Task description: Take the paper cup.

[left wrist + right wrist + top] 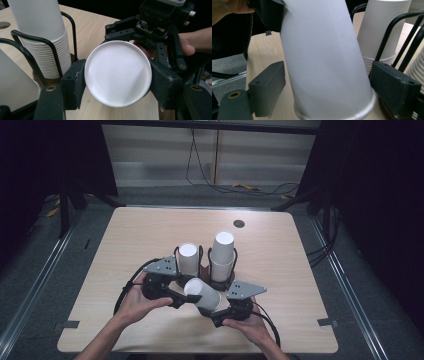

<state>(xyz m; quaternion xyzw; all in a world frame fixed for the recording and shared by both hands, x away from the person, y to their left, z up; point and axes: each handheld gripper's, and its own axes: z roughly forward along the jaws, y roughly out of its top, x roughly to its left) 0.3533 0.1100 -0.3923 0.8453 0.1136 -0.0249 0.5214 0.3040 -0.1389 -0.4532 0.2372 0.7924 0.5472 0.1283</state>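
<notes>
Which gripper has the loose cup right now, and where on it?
The left gripper clamps the white paper cup across its closed base end. The right gripper straddles the rim end, with gaps beside its pads, so apparently not gripping.

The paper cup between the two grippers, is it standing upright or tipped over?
Tipped: the paper cup lies sideways above the table, its base clamped by the left gripper.

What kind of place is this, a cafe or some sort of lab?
Probably a recording lab, not a cafe: a bare wooden table ringed by dark curtains, loose cables on the floor, and floor rails beside it.
</notes>
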